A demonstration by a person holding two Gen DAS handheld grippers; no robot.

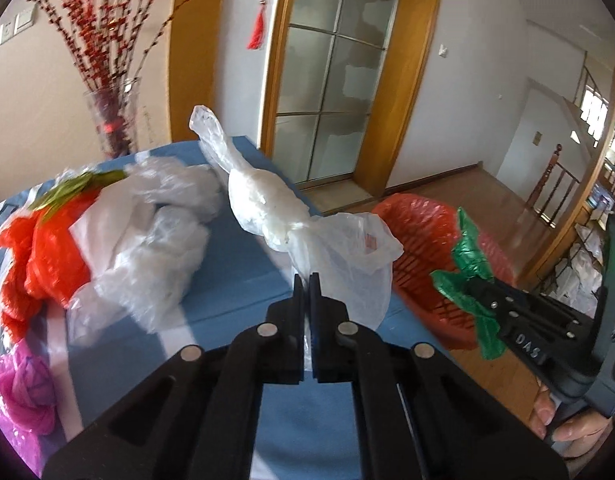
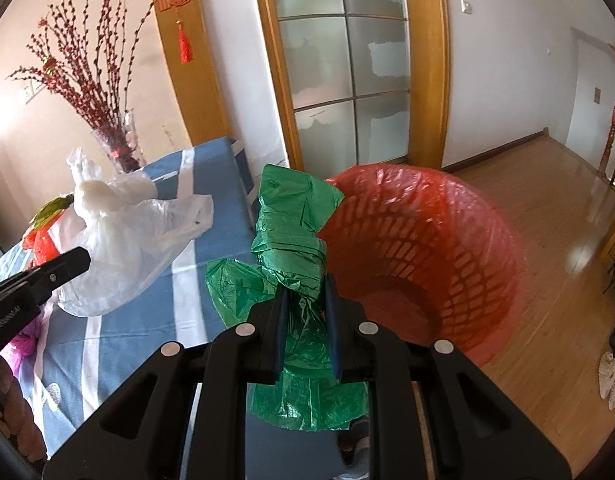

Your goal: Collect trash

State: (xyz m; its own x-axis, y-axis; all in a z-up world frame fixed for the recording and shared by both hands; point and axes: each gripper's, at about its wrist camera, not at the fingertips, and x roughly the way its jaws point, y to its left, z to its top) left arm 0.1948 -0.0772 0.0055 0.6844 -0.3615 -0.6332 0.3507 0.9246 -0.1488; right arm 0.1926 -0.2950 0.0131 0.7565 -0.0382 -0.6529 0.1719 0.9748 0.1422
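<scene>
My left gripper (image 1: pixel 306 280) is shut on a knotted clear plastic bag (image 1: pixel 267 200) and holds it up over the right edge of the blue cloth; the bag also shows in the right wrist view (image 2: pixel 119 232). My right gripper (image 2: pixel 305 280) is shut on a crumpled green plastic bag (image 2: pixel 295 216) and holds it just left of the rim of the red bin (image 2: pixel 419 256), which has a red liner. In the left wrist view the right gripper (image 1: pixel 473 284) holds the green bag (image 1: pixel 467 256) over the red bin (image 1: pixel 423 236).
On the blue-and-white cloth (image 1: pixel 235 280) lie a crumpled white bag (image 1: pixel 147 240), an orange bag (image 1: pixel 47 256) and a pink bag (image 1: pixel 19 392). A glass vase with red branches (image 2: pixel 119 144) stands at the back. A wooden floor (image 2: pixel 555 240) lies to the right.
</scene>
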